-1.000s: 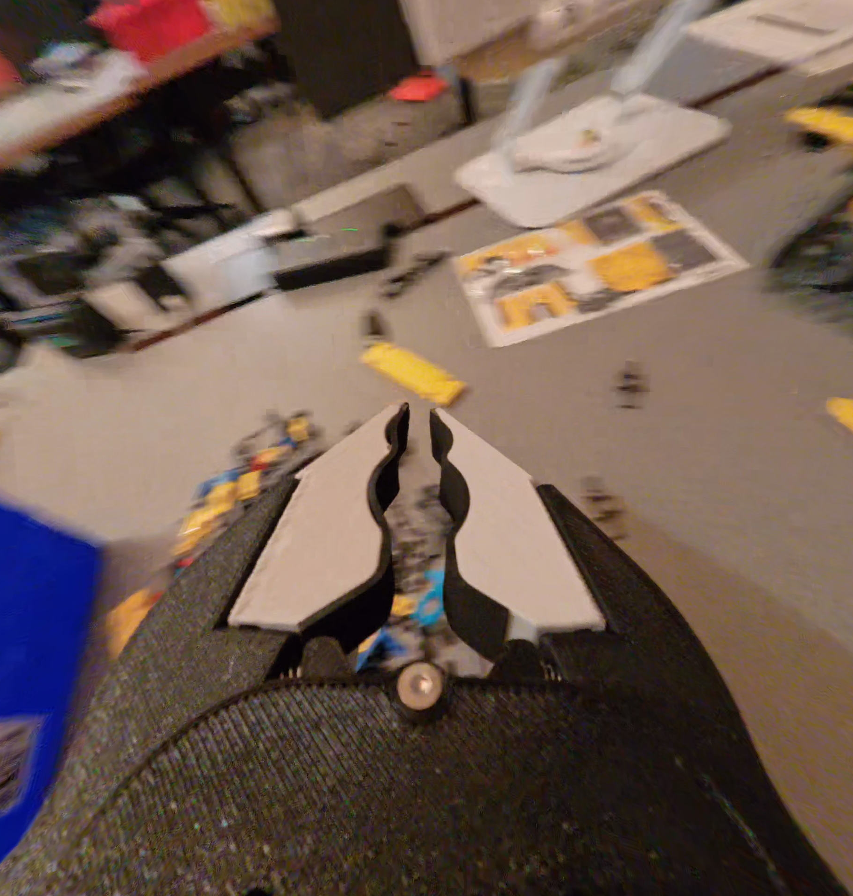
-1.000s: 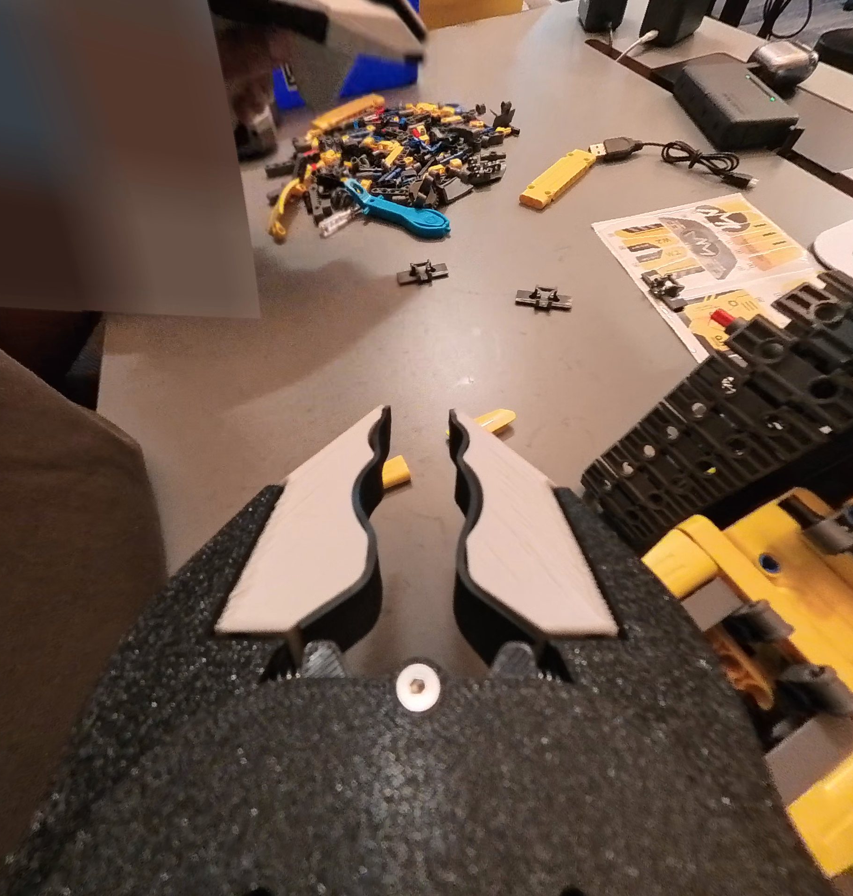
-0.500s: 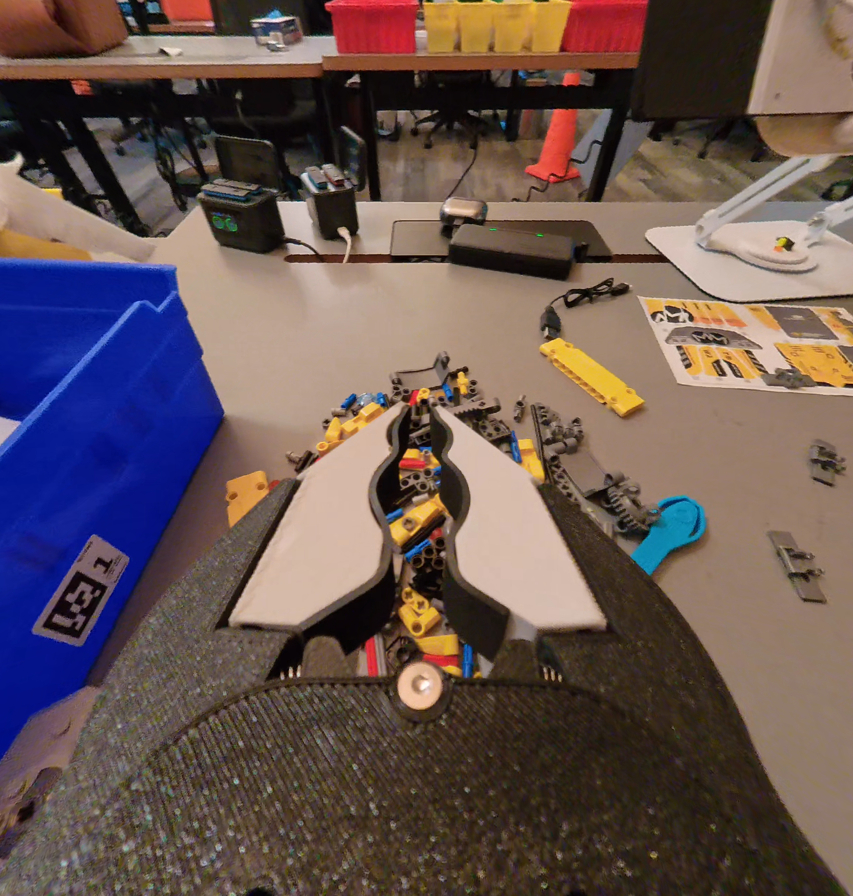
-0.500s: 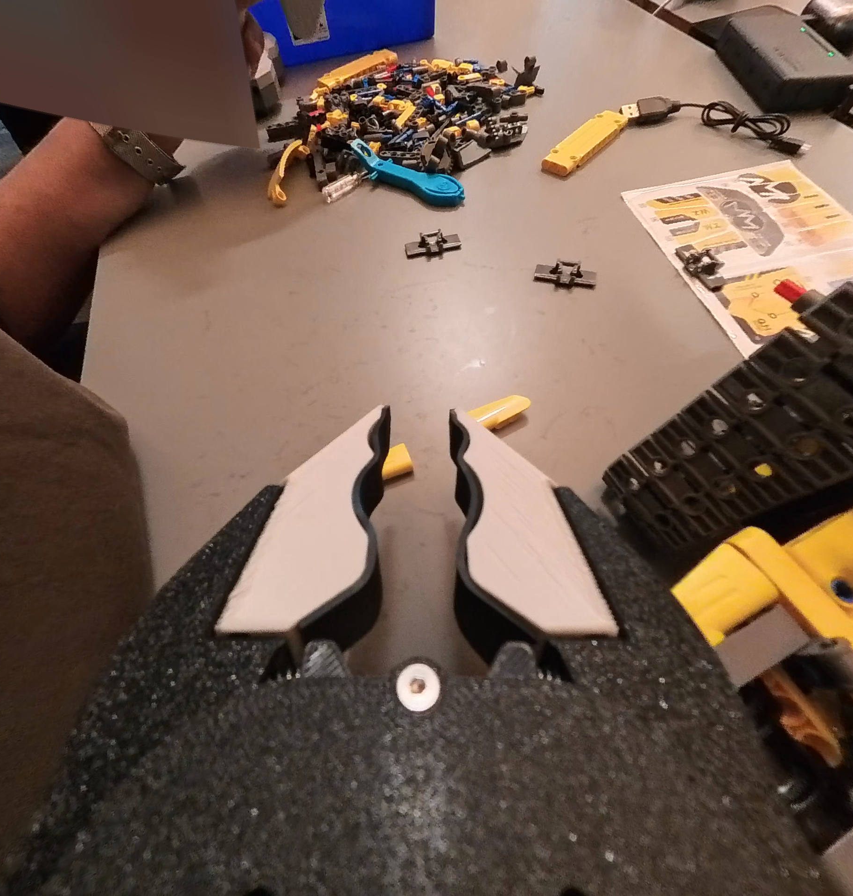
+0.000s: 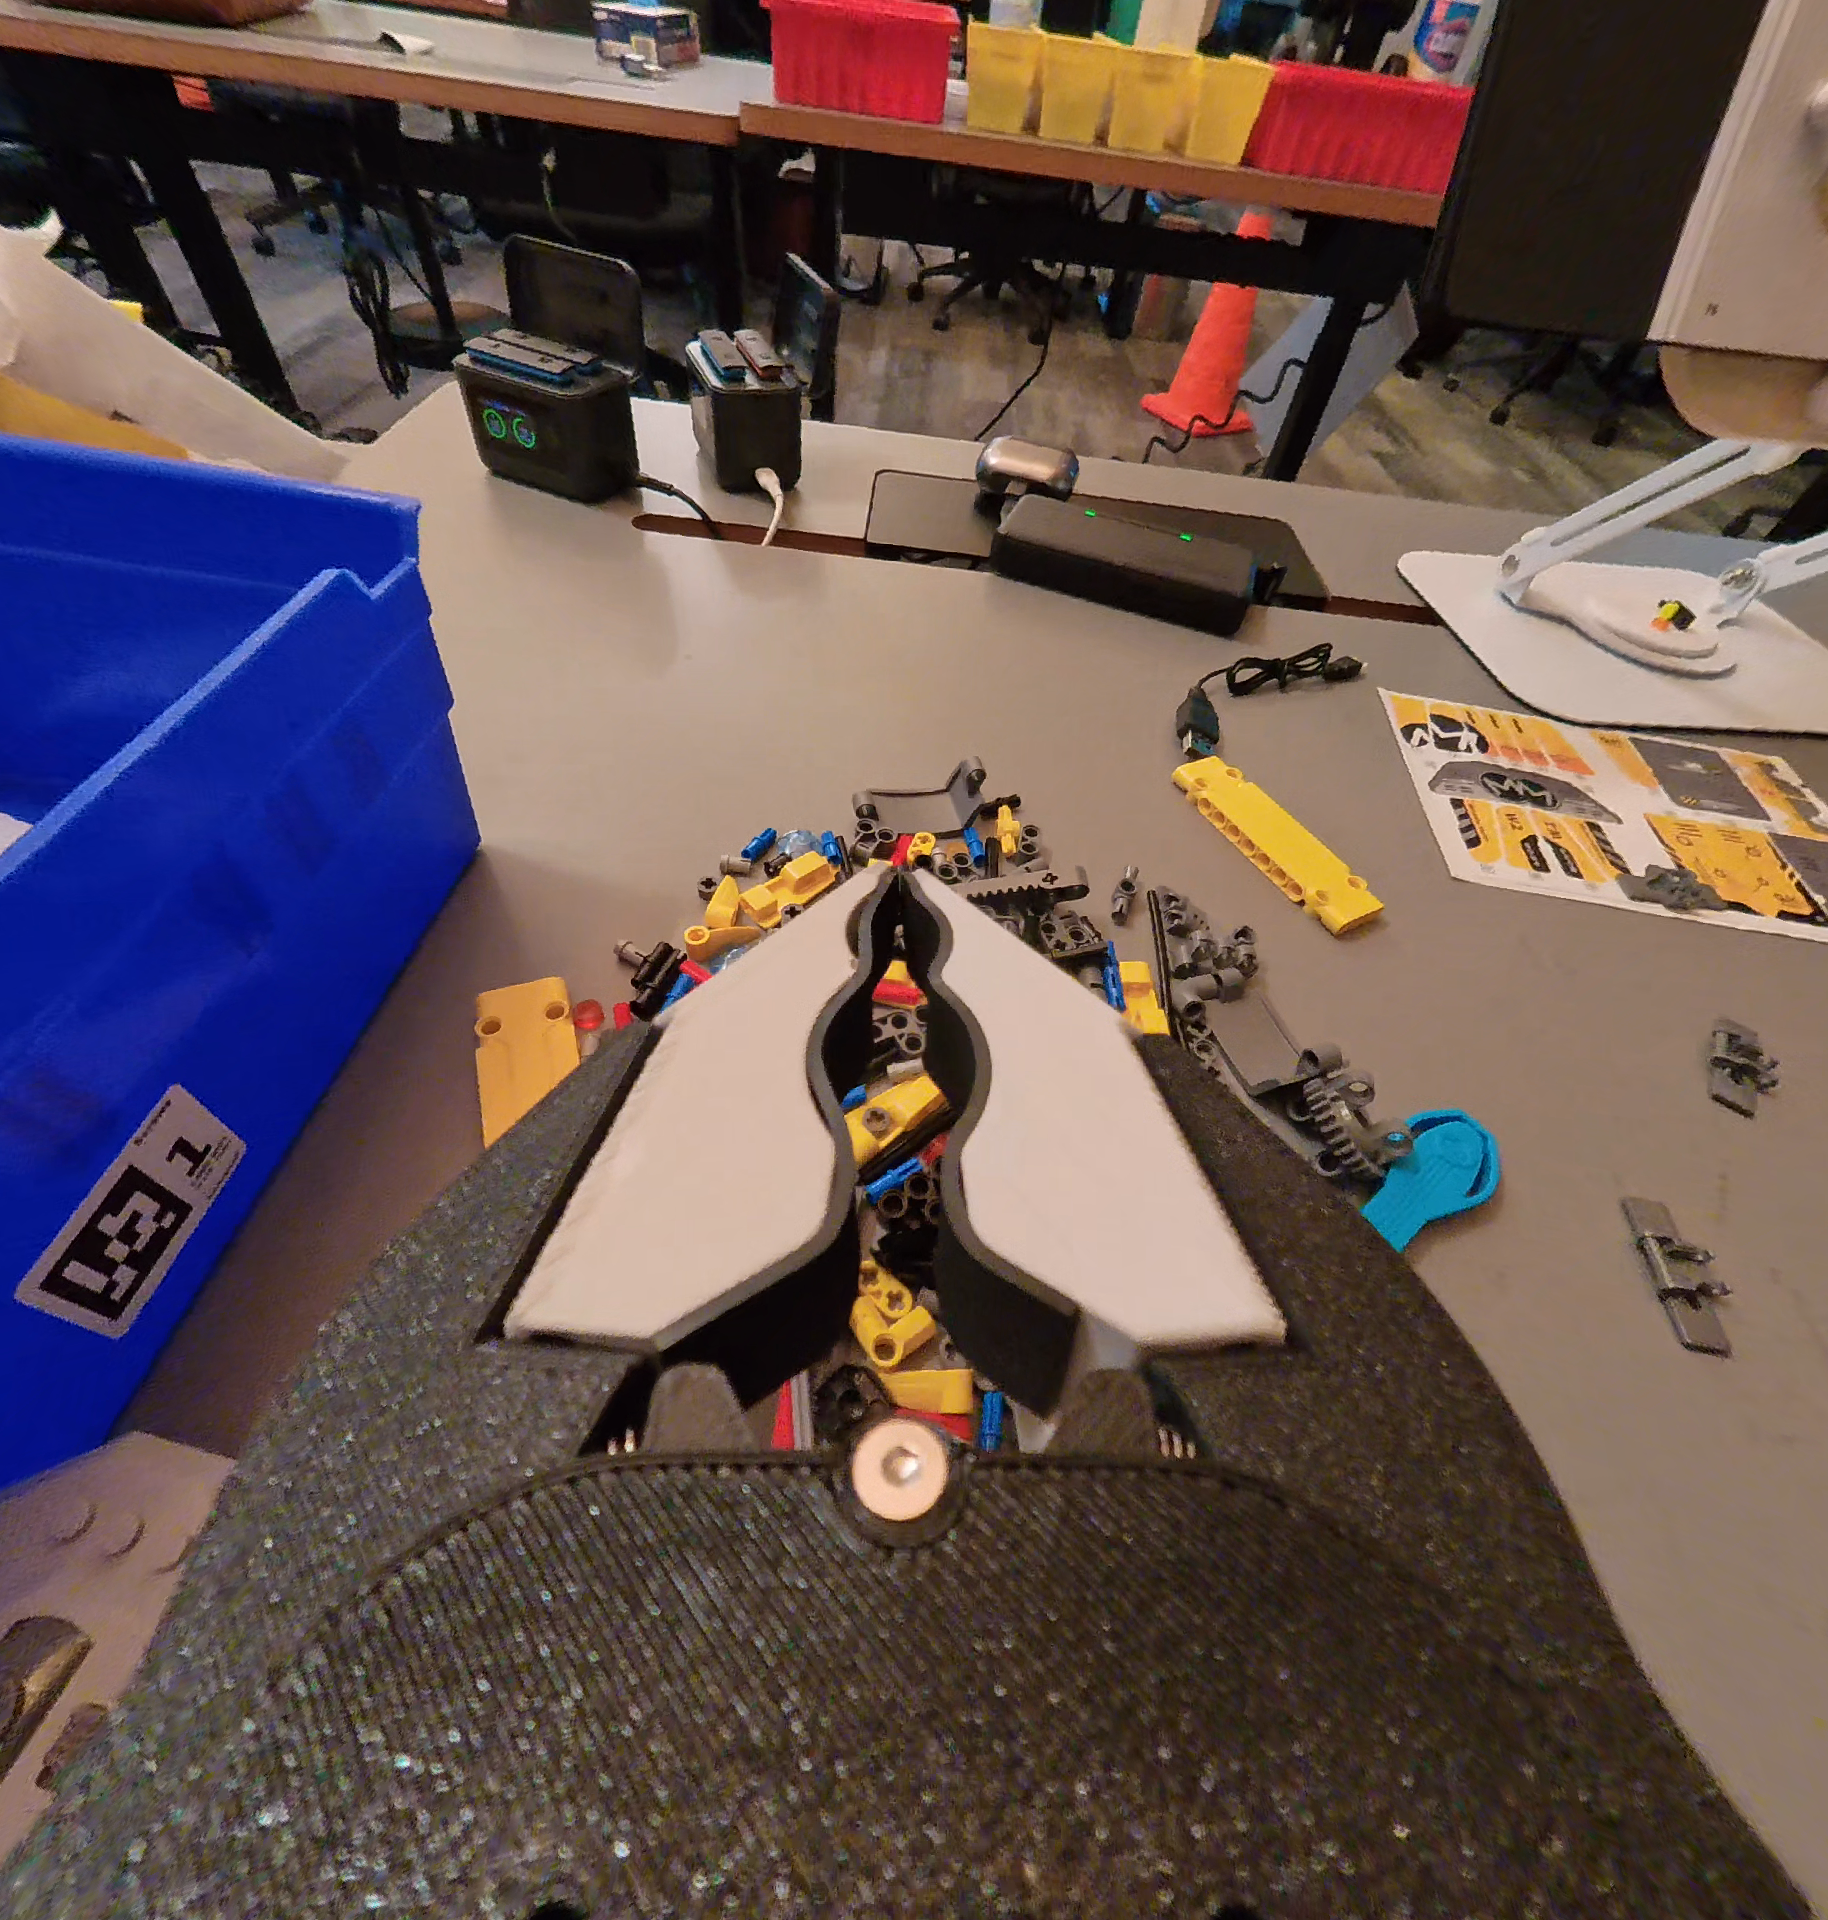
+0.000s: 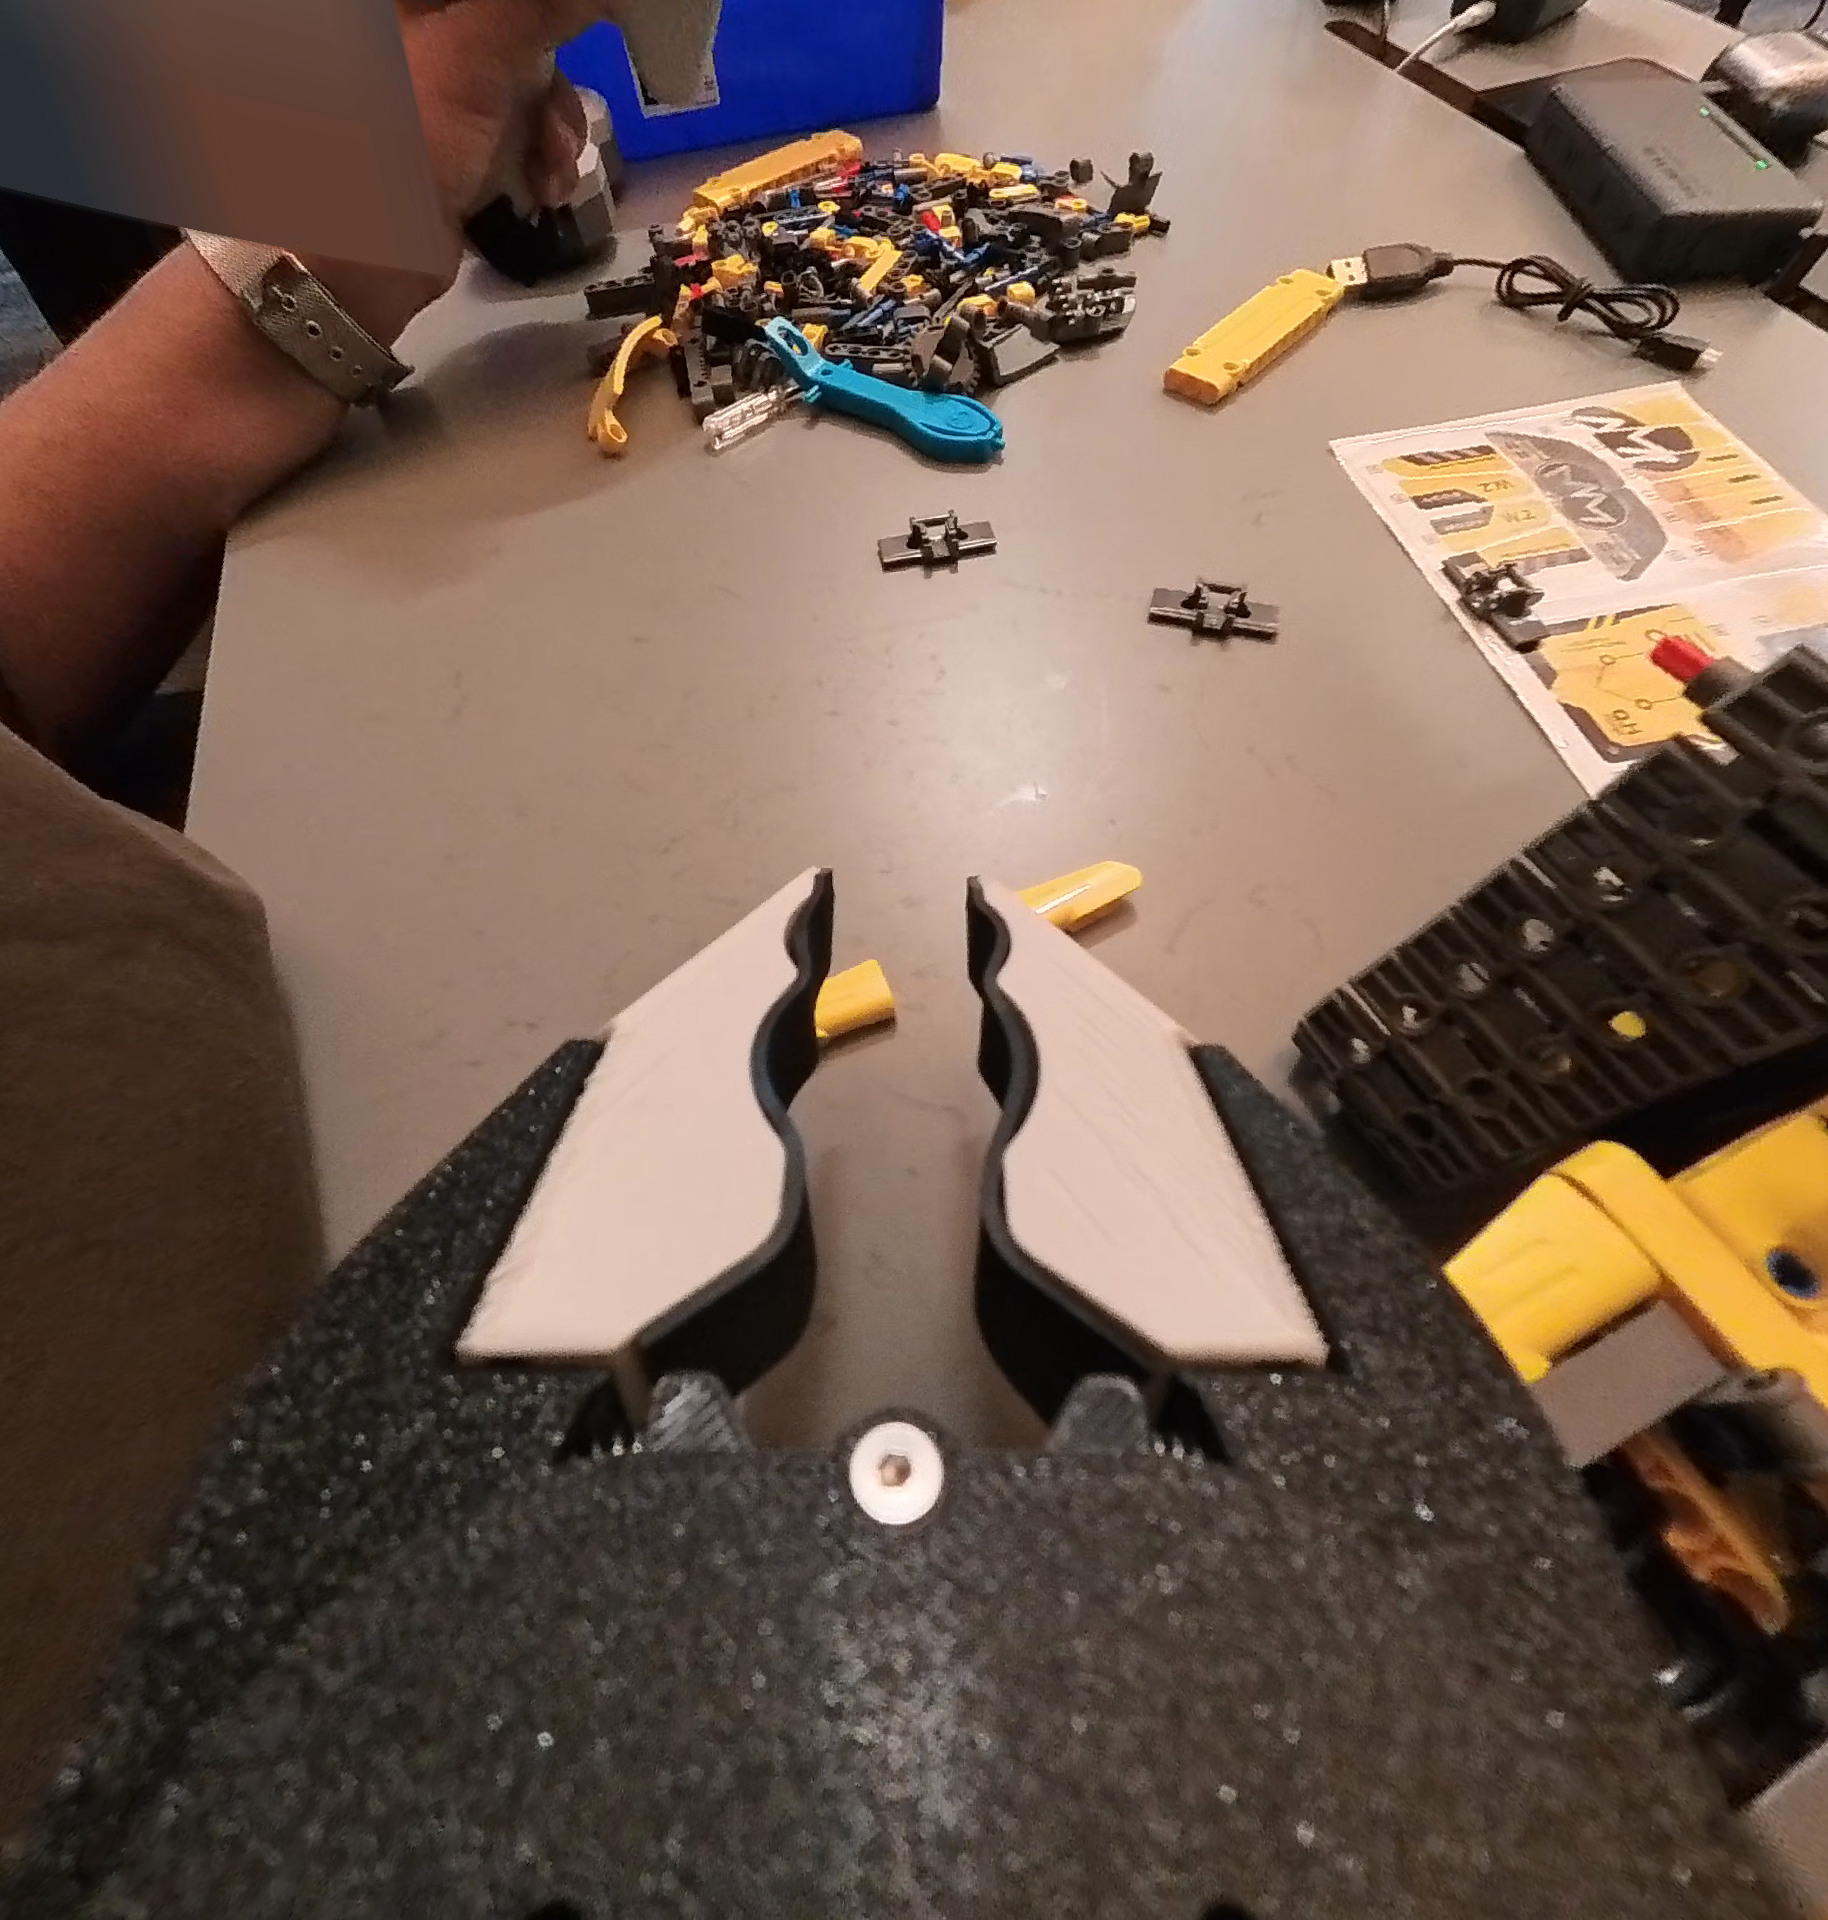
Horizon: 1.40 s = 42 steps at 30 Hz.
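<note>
My left gripper [image 5: 899, 885] is shut, its tips touching with nothing seen between them, low over a pile of small yellow, black, blue and red building pieces [image 5: 1003, 894]. The pile also shows far ahead in the right wrist view [image 6: 868, 260]. My right gripper [image 6: 899, 894] is open and empty above the bare grey table [image 6: 629, 727]. A short yellow piece [image 6: 856, 995] lies between its fingers and another yellow piece [image 6: 1081, 888] lies just beyond the right tip. A black-tracked yellow model [image 6: 1616, 987] stands close on its right.
A blue bin [image 5: 162, 831] stands left of the pile. A blue tool [image 5: 1435, 1174], a long yellow beam [image 5: 1274, 842], a sticker sheet [image 5: 1616, 800], a USB cable [image 5: 1263, 675] and loose track links [image 6: 936, 540] lie around. A person's arm [image 6: 162, 468] reaches in from the left. The long yellow beam [image 5: 1274, 842] is about 20 cm from my left fingertips and 30 cm from my right. Look for it in the right wrist view [image 6: 1241, 320] too.
The left view swung from a blurred sweep to steady over the pile, and the left jaws closed from a narrow gap to touching. The right gripper barely moved.
</note>
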Each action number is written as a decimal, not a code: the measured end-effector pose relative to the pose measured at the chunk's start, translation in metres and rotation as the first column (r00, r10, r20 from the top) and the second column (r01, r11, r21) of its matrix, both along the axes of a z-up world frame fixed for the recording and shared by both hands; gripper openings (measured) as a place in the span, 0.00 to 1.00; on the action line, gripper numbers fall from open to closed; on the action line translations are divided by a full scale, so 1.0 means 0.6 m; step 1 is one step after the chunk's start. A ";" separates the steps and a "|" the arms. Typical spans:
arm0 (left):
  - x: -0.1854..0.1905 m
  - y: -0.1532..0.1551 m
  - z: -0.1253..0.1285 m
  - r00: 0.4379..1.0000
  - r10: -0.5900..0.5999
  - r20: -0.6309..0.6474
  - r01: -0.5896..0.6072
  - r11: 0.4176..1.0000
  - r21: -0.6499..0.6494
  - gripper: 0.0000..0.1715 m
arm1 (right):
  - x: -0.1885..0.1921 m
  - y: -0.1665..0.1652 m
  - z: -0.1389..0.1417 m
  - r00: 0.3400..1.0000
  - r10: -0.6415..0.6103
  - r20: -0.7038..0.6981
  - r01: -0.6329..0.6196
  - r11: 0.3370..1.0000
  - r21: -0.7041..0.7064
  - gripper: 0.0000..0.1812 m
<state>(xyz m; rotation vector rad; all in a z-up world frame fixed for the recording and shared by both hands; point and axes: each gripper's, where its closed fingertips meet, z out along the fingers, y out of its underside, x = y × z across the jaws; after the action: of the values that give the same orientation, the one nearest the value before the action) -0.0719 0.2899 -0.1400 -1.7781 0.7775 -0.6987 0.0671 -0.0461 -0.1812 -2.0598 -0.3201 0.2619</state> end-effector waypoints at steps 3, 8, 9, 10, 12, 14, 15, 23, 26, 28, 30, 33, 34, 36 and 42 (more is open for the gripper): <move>0.007 -0.007 -0.002 0.999 -0.032 0.001 0.032 0.999 -0.005 0.00 | -0.001 0.000 0.002 1.000 0.000 0.008 0.000 1.000 0.004 0.14; 0.036 -0.041 -0.006 0.986 -0.167 -0.025 0.167 0.986 0.005 0.06 | -0.001 0.000 0.001 1.000 0.000 0.018 0.000 1.000 0.003 0.14; 0.037 -0.041 -0.009 0.985 -0.163 -0.052 0.165 0.986 0.019 0.06 | -0.002 0.000 0.001 1.000 0.000 0.019 0.000 1.000 0.003 0.14; 0.038 -0.041 -0.011 0.985 -0.159 -0.074 0.162 0.986 0.033 0.06 | -0.002 0.000 0.001 1.000 0.001 0.020 -0.001 1.000 0.003 0.14; 0.040 -0.044 -0.012 0.982 -0.163 -0.091 0.167 0.985 0.044 0.06 | -0.003 0.000 0.001 1.000 0.002 0.024 -0.002 1.000 0.003 0.14; 0.044 -0.051 -0.012 0.978 -0.188 -0.086 0.192 0.981 0.032 0.05 | -0.004 0.000 0.000 1.000 0.003 0.028 -0.004 1.000 0.002 0.14; 0.046 -0.054 -0.012 0.976 -0.204 -0.077 0.206 0.978 0.023 0.05 | -0.004 0.000 0.000 1.000 0.004 0.030 -0.004 1.000 0.002 0.14; 0.042 -0.055 0.000 0.978 -0.207 -0.035 0.208 0.978 0.032 0.04 | -0.005 -0.001 0.001 0.999 0.006 0.036 -0.006 1.000 0.003 0.15; 0.041 -0.054 0.001 0.978 -0.205 -0.036 0.206 0.978 0.037 0.05 | -0.005 -0.001 0.002 0.999 0.005 0.037 -0.006 1.000 0.006 0.15; 0.040 -0.054 0.004 0.979 -0.201 -0.031 0.203 0.978 0.047 0.06 | -0.005 -0.001 0.003 0.999 0.005 0.037 -0.006 1.000 0.009 0.15; 0.039 -0.053 0.007 0.981 -0.195 -0.024 0.196 0.979 0.053 0.06 | -0.005 -0.001 0.004 0.999 0.005 0.036 -0.006 1.000 0.010 0.15; 0.034 -0.043 0.008 0.987 -0.160 -0.021 0.161 0.985 0.056 0.05 | -0.005 -0.001 0.003 0.999 0.005 0.037 -0.005 1.000 0.008 0.15; 0.033 -0.041 0.008 0.988 -0.150 -0.020 0.151 0.987 0.058 0.05 | -0.005 -0.001 0.004 0.999 0.005 0.038 -0.006 1.000 0.009 0.15; 0.031 -0.038 0.009 0.990 -0.140 -0.015 0.141 0.988 0.058 0.05 | -0.006 -0.001 0.005 0.999 0.006 0.040 -0.006 1.000 0.012 0.15; 0.032 -0.040 0.008 0.988 -0.151 -0.010 0.152 0.987 0.052 0.07 | -0.006 -0.001 0.007 0.999 0.005 0.046 -0.006 1.000 0.017 0.15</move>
<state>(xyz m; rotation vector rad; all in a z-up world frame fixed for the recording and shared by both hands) -0.0526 0.2659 -0.1351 -1.6865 0.9347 -0.7658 0.0635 -0.0469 -0.1772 -2.0511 -0.3549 0.2150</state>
